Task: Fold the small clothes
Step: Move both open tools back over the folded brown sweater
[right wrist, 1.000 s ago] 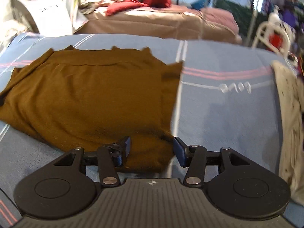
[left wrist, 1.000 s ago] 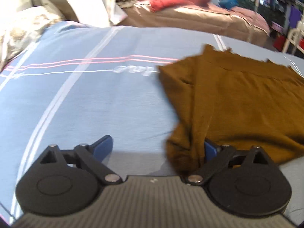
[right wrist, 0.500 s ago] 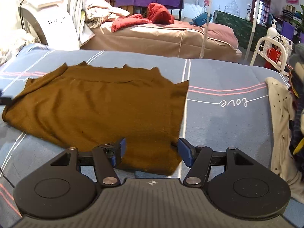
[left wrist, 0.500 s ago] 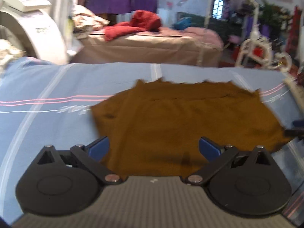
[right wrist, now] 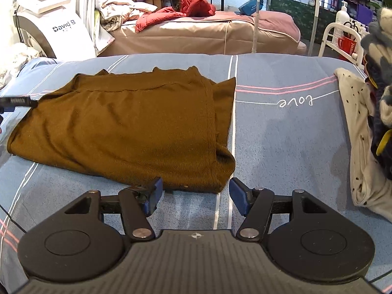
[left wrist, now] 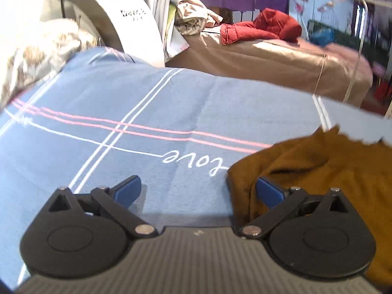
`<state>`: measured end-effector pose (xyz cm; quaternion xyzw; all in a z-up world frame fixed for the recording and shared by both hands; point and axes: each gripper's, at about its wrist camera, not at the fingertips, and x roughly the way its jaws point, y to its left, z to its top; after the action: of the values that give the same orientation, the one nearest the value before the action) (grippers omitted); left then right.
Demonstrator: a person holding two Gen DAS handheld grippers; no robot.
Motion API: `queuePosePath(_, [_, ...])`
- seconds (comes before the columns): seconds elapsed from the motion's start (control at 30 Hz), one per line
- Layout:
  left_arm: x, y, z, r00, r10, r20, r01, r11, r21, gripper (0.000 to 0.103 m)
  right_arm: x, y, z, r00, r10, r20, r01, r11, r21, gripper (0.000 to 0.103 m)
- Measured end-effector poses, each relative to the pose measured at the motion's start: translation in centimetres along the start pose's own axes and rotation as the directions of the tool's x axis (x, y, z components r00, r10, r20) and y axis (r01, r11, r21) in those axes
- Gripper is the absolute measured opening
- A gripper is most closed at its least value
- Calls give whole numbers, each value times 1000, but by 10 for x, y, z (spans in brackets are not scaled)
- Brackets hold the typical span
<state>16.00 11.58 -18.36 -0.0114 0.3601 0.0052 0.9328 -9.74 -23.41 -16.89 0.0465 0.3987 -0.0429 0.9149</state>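
Observation:
A brown knit garment (right wrist: 127,122) lies folded flat on the blue striped bed sheet (right wrist: 281,147). My right gripper (right wrist: 196,194) stands open just short of the garment's near right corner, with only sheet between its pads. My left gripper (left wrist: 198,191) is also wide open over the sheet. The garment's left edge (left wrist: 318,183) bunches against its right finger (left wrist: 269,192), and the pads press on nothing. In the right wrist view a black finger tip of the left gripper (right wrist: 16,101) shows at the garment's far left side.
A pile of clothes, topped by a white dotted piece (right wrist: 355,134), lies along the sheet's right side. Patterned fabric (left wrist: 36,56) heaps at the left. Behind stand a white machine (right wrist: 56,29) and a second bed with a red jacket (right wrist: 196,7).
The right jaws have widened and pulled back, so the garment's corner now lies ahead of them. The left view swung over the garment and back to its left edge.

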Motion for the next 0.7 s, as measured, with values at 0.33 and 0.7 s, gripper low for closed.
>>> queuePosePath(0.33, [64,-103,21,988,126,86,-152,872,466,103,-1,19,13,1000,14,22,-14,1000,-25,103])
queuePosePath(0.7, [2,-50,44,988,136,-75,-106,944,312,103,1,10,12,999,34,-8,-33,999,27,103])
